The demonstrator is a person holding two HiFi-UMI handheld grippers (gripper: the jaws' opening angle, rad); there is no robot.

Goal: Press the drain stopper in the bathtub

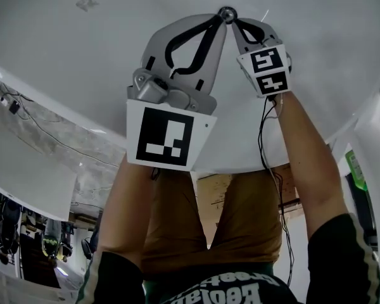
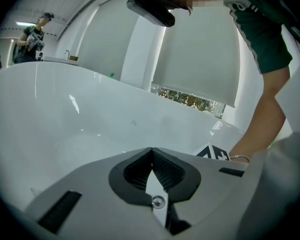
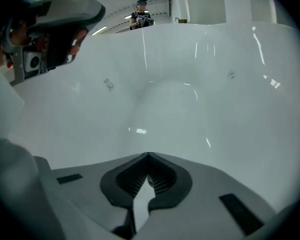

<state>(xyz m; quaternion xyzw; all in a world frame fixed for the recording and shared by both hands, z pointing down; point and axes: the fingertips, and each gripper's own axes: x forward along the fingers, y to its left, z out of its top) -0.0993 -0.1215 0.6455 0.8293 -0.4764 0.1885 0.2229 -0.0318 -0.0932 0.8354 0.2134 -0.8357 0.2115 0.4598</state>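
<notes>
In the head view the small round metal drain stopper (image 1: 227, 12) sits on the floor of the white bathtub (image 1: 82, 56). Both grippers reach down into the tub and their tips converge on the stopper. My left gripper (image 1: 220, 19) is shut, its tips touching the stopper's left edge. My right gripper (image 1: 235, 23) is also shut, its tips at the stopper's right edge. In the left gripper view the left gripper (image 2: 151, 150) has its jaws meeting with nothing between them. The right gripper (image 3: 148, 155) looks the same in its own view, with only white tub wall ahead.
The tub's rim (image 1: 31, 84) runs along the left, and its right wall (image 1: 373, 144) rises close to my right forearm. A green bottle (image 1: 356, 170) stands outside at the right. A person (image 2: 36, 36) stands far off beyond the rim.
</notes>
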